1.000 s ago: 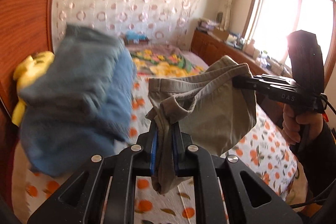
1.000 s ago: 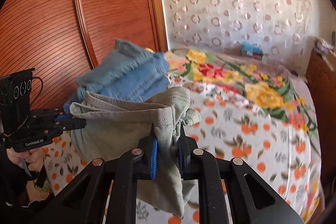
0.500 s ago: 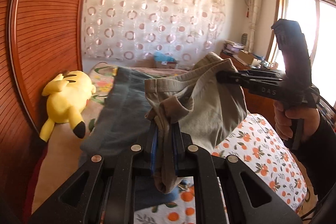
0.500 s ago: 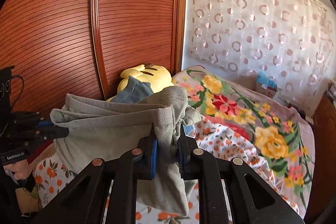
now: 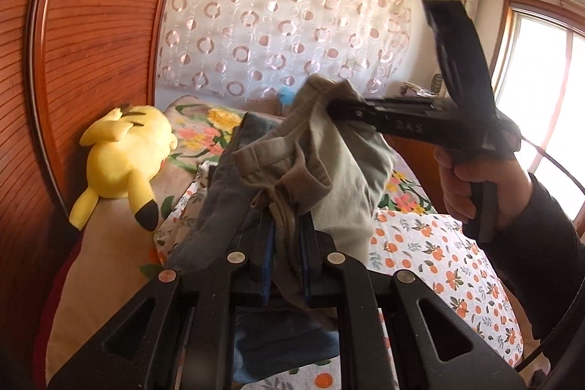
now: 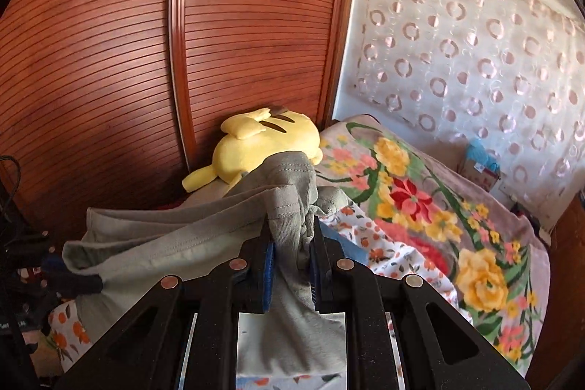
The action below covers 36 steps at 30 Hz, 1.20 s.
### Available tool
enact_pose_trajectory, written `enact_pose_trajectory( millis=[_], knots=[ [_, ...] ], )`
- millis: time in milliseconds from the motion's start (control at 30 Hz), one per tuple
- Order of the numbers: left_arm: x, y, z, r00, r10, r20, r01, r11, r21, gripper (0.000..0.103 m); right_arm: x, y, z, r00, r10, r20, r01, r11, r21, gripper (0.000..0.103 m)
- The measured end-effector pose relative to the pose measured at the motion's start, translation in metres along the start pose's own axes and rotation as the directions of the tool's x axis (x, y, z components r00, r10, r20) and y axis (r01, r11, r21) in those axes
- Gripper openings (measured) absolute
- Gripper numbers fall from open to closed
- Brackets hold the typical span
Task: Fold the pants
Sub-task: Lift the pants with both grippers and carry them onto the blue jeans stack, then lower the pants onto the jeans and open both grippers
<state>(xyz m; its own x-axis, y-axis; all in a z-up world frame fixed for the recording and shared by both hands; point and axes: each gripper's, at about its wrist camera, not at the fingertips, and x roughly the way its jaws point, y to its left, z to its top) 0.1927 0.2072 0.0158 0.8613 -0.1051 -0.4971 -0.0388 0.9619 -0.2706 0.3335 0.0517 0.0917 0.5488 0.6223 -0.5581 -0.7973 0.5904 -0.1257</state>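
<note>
Left wrist view, both hand-held grippers [image 5: 286, 256] [image 6: 291, 265] pinching khaki pants [image 5: 329, 170], yellow plush [image 5: 124, 159] behind

Two tools, the left tool [image 5: 287, 240] and the right tool [image 6: 292, 256], one pair of khaki pants [image 5: 329, 163], one blue denim garment [image 5: 226, 192], one yellow plush toy [image 5: 124, 163] at nine o'clock, one bed [image 5: 438, 254]

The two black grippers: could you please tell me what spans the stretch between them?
The left wrist view shows the grey-green cotton pants' waistband held between the left gripper and right gripper.
</note>
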Motion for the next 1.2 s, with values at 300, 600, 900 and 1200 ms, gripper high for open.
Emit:
enact_pose_trajectory(
  millis=[300, 600, 900, 1200],
  knots=[
    [0.004, 0.027, -0.018, 0.997, 0.045, -0.060, -0.049, 0.996, -0.072, 0.016, 0.060, 0.003, 0.017, 0.992, 0.110, -0.064, -0.111, 0.994, -0.012, 0.023],
    [-0.011, 0.023, -0.019, 0.993, 0.111, -0.032, -0.111, 0.993, -0.026, 0.042, 0.021, -0.039, 0.003, 0.998, 0.055, 0.014, -0.056, 0.992, 0.109, 0.044],
    [0.003, 0.000, -0.005, 0.998, 0.055, -0.001, -0.055, 0.996, 0.067, 0.047, -0.016, -0.037, -0.037, 0.996, 0.081, 0.039, -0.086, 0.985, 0.148, 0.044],
    [0.032, 0.009, -0.015, 0.993, 0.063, -0.095, -0.058, 0.997, 0.054, 0.047, 0.018, -0.058, -0.030, 0.996, 0.086, -0.006, -0.083, 0.976, 0.199, 0.044]
  ],
)
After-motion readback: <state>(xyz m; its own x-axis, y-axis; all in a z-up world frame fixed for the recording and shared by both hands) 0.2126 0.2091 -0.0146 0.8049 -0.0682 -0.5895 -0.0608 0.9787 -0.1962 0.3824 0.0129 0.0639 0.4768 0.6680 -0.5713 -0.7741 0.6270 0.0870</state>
